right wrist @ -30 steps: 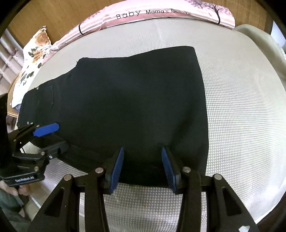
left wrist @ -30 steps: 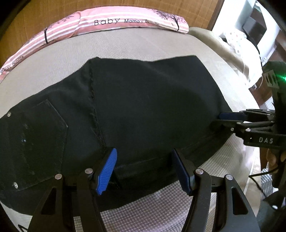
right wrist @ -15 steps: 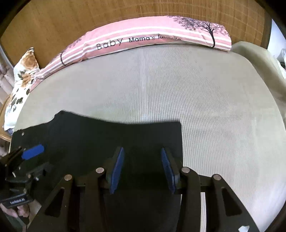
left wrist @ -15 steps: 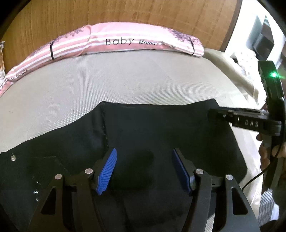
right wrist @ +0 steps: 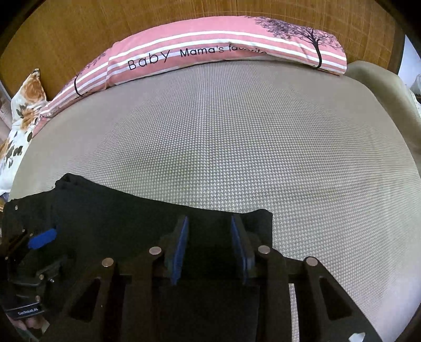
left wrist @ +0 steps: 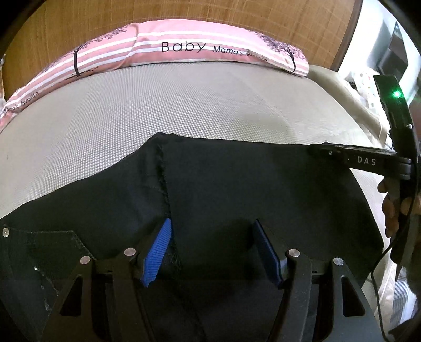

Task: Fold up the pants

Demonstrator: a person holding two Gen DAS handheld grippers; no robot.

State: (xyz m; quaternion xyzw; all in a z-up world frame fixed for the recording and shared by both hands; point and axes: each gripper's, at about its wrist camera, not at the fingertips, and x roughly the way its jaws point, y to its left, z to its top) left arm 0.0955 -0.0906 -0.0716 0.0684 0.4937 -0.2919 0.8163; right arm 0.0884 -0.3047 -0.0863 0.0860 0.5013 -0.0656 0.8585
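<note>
The black pants (left wrist: pixel 236 200) lie spread flat on the near part of the bed (left wrist: pixel 184 110), whose grey woven cover stretches bare beyond them to a pink striped pillow (left wrist: pixel 184 50) printed "Baby" against the wooden headboard (left wrist: pixel 131 13); the left claw (left wrist: pixel 210 250) hangs over the dark cloth with its blue pads parted and nothing between them, the centre seam running just past its left pad and a riveted back pocket (left wrist: pixel 52 244) off to its left; the right claw (right wrist: pixel 210 247) is likewise released, its pads apart above the pants (right wrist: pixel 131 218) close to their far right corner, the cloth's far edge just beyond its tips; in the left wrist view the right claw (left wrist: pixel 315 151) shows side-on at the right edge of the pants, though whether it touches the cloth cannot be told; in the right wrist view the left claw (right wrist: pixel 43 240) shows low at the left over the fabric; a floral cushion (right wrist: pixel 21 113) sits at the bed's far left corner.
</note>
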